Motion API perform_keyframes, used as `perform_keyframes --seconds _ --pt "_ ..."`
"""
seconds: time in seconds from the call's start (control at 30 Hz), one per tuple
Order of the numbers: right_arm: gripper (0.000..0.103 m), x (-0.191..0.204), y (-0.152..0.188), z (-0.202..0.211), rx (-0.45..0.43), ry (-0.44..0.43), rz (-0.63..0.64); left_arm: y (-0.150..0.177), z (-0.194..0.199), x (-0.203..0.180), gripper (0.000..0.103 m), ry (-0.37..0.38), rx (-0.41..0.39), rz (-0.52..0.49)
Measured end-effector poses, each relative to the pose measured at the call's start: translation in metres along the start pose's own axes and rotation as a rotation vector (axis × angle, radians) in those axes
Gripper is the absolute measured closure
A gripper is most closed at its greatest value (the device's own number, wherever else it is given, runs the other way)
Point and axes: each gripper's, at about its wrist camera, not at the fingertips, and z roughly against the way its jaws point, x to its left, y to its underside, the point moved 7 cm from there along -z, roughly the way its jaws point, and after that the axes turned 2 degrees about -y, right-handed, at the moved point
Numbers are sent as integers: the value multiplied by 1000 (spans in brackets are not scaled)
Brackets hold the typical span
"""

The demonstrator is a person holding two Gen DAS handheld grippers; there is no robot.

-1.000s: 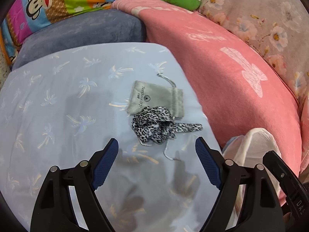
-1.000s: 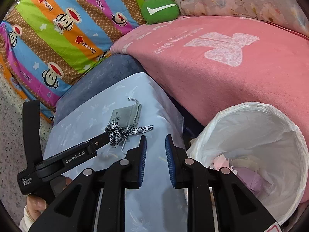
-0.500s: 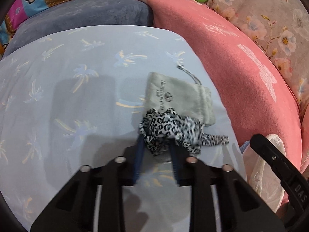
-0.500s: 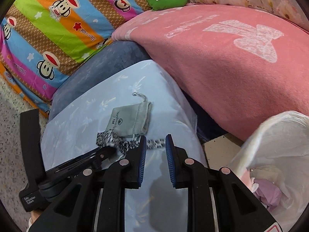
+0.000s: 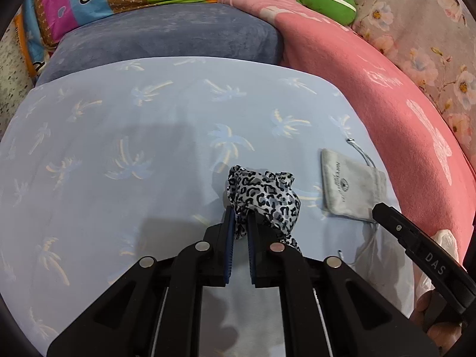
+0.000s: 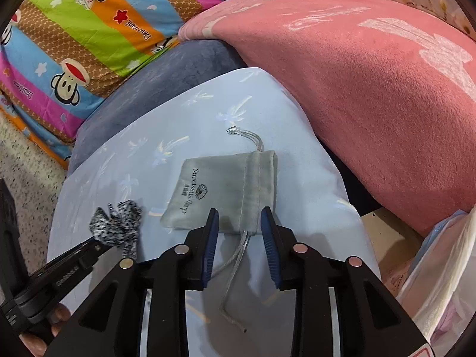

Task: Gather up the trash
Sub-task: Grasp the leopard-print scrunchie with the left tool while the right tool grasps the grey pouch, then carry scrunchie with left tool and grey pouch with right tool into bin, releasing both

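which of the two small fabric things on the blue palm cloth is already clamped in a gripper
The leopard-print fabric piece, pinched in the left gripper. The grey drawstring pouch lies flat and loose; the right gripper is opening over its drawstring end, pads not pressing it.

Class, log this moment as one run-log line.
left gripper: shut on leopard-print cloth | right gripper: opening over grey pouch | bin bag: right

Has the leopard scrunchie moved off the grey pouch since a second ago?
Yes. The scrunchie, gripped by the left gripper, now lies apart from the pouch, to its left.

Leopard-print scrap (image 5: 264, 196), grey pouch (image 6: 226, 190)
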Motion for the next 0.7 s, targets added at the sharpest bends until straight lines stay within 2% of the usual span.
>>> perform_keyframes --seconds 0.1,0.17,0.2,0.23,0.33,0.5,0.7 --pt "72 2 -2 -3 -9 16 3 -1 -1 0 95 8 1 4" --pt "77 4 -2 -5 -6 23 9 -2 -1 -1 95 11 0 4" --pt "87 5 -2 -6 -1 23 12 -2 -1 -1 95 15 0 4" --pt "91 5 -1 -5 -1 28 15 -2 0 -3 95 21 -1 4" --pt "96 8 2 -2 3 22 20 -1 4 -6 95 29 -4 0" --pt "98 20 15 12 7 -4 35 3 14 -13 95 39 -11 -12" --pt "98 34 29 49 -28 -42 39 10 34 -22 96 52 -29 -25"
